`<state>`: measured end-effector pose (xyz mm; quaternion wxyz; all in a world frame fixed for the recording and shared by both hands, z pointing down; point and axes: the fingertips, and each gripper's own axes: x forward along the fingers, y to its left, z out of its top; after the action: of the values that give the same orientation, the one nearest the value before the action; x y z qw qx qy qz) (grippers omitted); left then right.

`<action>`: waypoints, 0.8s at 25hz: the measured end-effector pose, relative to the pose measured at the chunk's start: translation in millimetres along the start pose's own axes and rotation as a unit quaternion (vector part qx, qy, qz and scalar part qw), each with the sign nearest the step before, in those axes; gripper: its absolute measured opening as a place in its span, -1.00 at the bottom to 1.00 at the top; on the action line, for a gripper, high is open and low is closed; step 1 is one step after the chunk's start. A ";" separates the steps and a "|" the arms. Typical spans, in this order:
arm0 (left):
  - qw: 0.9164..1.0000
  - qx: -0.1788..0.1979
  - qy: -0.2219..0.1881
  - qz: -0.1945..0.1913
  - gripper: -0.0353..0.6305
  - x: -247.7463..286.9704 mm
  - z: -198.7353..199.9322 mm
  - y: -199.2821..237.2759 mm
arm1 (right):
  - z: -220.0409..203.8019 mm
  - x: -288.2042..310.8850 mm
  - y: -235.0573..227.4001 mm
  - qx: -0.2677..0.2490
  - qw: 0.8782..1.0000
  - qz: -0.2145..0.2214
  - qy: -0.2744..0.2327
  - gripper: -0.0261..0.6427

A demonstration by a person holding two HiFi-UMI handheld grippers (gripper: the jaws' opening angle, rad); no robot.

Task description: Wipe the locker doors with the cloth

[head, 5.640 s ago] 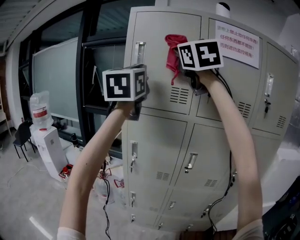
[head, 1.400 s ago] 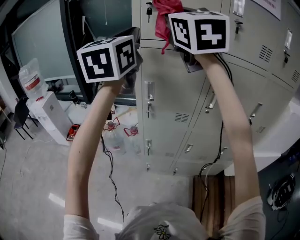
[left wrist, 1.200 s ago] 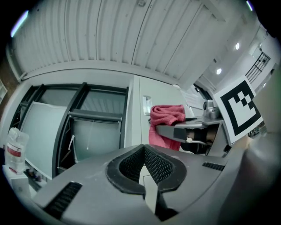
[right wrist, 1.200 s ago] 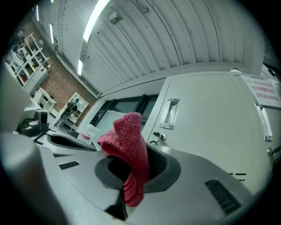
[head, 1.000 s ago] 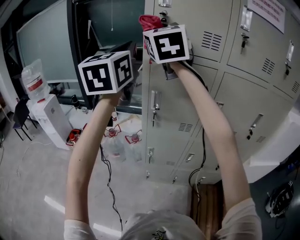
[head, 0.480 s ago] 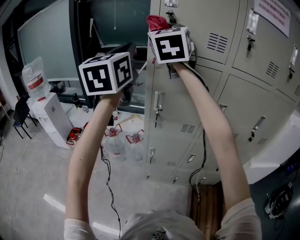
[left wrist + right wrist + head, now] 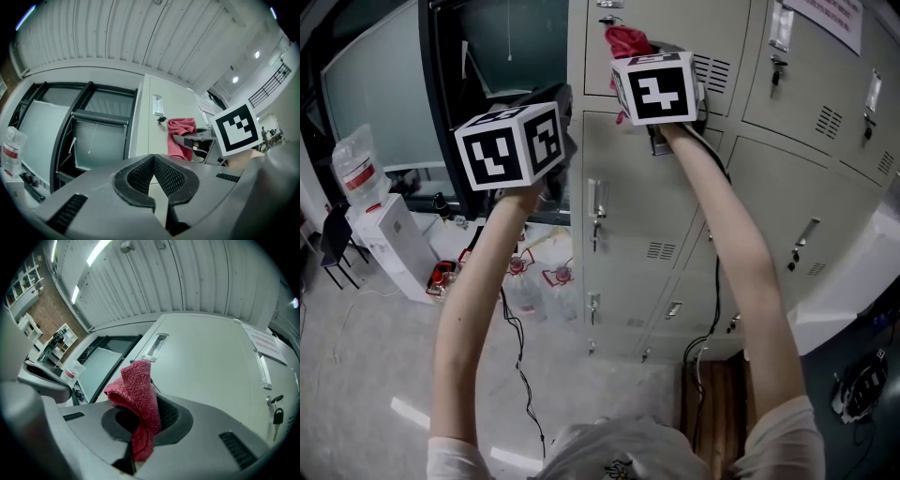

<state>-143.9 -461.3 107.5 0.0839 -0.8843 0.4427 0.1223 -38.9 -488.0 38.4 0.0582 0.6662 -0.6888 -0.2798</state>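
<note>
The red cloth [image 7: 626,41] is bunched against the top left door of the grey lockers [image 7: 637,197], just right of that door's handle. My right gripper [image 7: 637,52] is shut on the cloth and holds it to the metal. In the right gripper view the cloth [image 7: 138,394] sticks up from between the jaws of the right gripper [image 7: 140,427] in front of the pale door [image 7: 206,362]. My left gripper [image 7: 562,108] hangs off the lockers' left edge, level with the second row. Its jaws are shut and empty [image 7: 153,161], and its view shows the cloth [image 7: 180,133] to the right.
Left of the lockers are a dark window frame [image 7: 441,84] and a white water dispenser [image 7: 380,230] with a bottle on top. Water bottles [image 7: 539,281] and cables [image 7: 520,356] lie on the floor. A paper notice [image 7: 825,14] hangs on an upper right door.
Over the last second my right gripper has slid the cloth rightward across the top door, from the handle's left side to its right. The left gripper has stayed beside the lockers.
</note>
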 end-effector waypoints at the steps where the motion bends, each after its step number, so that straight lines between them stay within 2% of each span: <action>1: 1.000 -0.001 -0.001 -0.004 -0.85 2.7 0.2 -6.0 | -2.9 -3.2 -6.2 0.000 1.000 -0.002 0.002 -0.83; 13: 0.998 -0.007 -0.028 -0.061 -0.85 44.7 3.8 -95.0 | -51.7 -53.5 -115.6 -0.033 0.998 -0.039 0.021 -0.83; 20: 0.997 -0.004 -0.033 -0.070 -0.84 65.6 -0.5 -137.5 | -67.4 -72.6 -154.7 -0.041 0.998 -0.043 0.026 -0.83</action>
<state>4.5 -429.8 94.4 0.1029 -0.9091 0.3758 0.1471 136.2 -432.9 44.5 0.0912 0.6993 -0.6457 -0.2927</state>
